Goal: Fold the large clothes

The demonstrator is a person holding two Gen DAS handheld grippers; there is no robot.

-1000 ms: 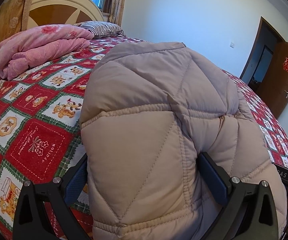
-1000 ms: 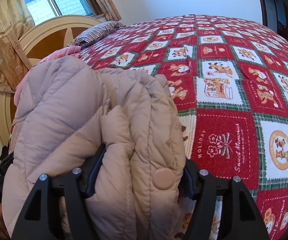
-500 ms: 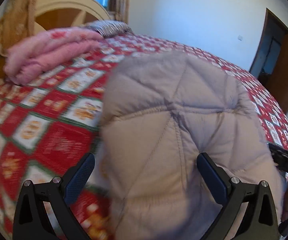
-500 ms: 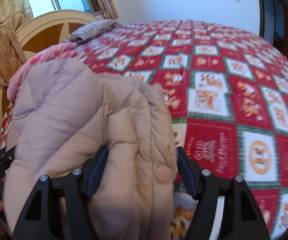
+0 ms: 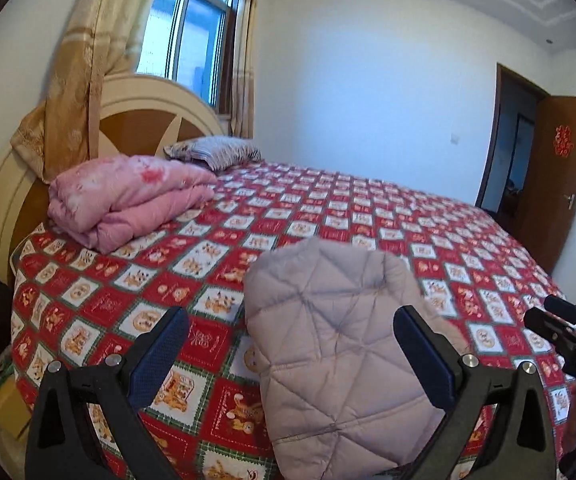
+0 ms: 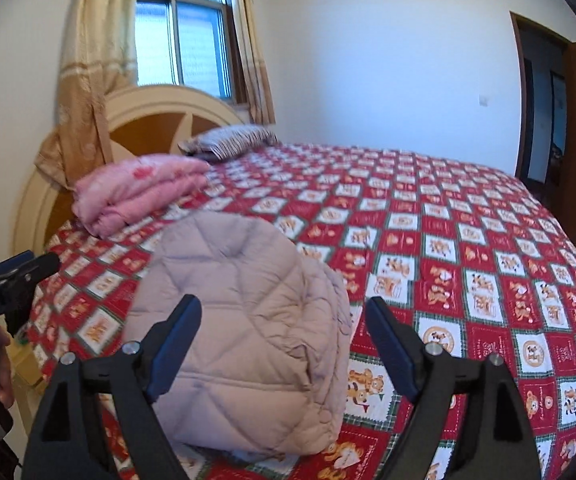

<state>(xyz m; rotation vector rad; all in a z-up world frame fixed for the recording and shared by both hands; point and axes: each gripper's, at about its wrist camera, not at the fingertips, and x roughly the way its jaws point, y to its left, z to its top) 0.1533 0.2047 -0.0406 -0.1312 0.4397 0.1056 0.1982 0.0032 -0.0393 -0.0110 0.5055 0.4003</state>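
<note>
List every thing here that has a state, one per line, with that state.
puffer jacket: folded into a bundle, lying on the bed, free of both claws.
left claw: open, empty.
right claw: open, empty, jaws just widened.
pink quilt: folded, by the headboard.
door: open.
curtain: drawn aside.

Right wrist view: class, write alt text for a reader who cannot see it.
A folded beige quilted jacket lies on a bed's red patterned bedspread, the right gripper open above it. A folded pink quilt lies near the headboard.
</note>
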